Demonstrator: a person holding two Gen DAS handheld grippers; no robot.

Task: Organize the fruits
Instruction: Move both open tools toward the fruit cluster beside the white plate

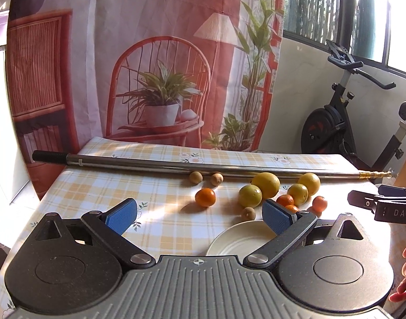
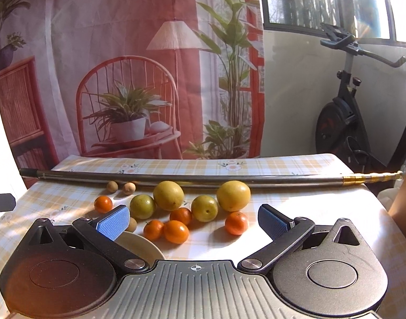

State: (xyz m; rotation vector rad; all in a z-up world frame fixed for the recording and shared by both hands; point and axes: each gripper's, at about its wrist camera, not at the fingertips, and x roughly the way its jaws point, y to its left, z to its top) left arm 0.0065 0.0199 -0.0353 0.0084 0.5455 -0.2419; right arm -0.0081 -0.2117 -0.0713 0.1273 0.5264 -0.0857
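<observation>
"DAS" is readable on the right tongs (image 1: 383,207). Both tongs, left (image 1: 200,216) too, are released; fruits (image 2: 173,212) lie just ahead, between the right tongs' fingers.

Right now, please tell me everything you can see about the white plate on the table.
The white plate is round, plain and shallow, with a raised rim; it looks like ceramic or plastic. It lies flat and empty on the checked tablecloth, nearest the cameras, in front of the fruit group. A small brown fruit sits just behind its far rim; contact cannot be judged. In both views gripper parts hide some of the plate. Neither gripper holds it.
</observation>
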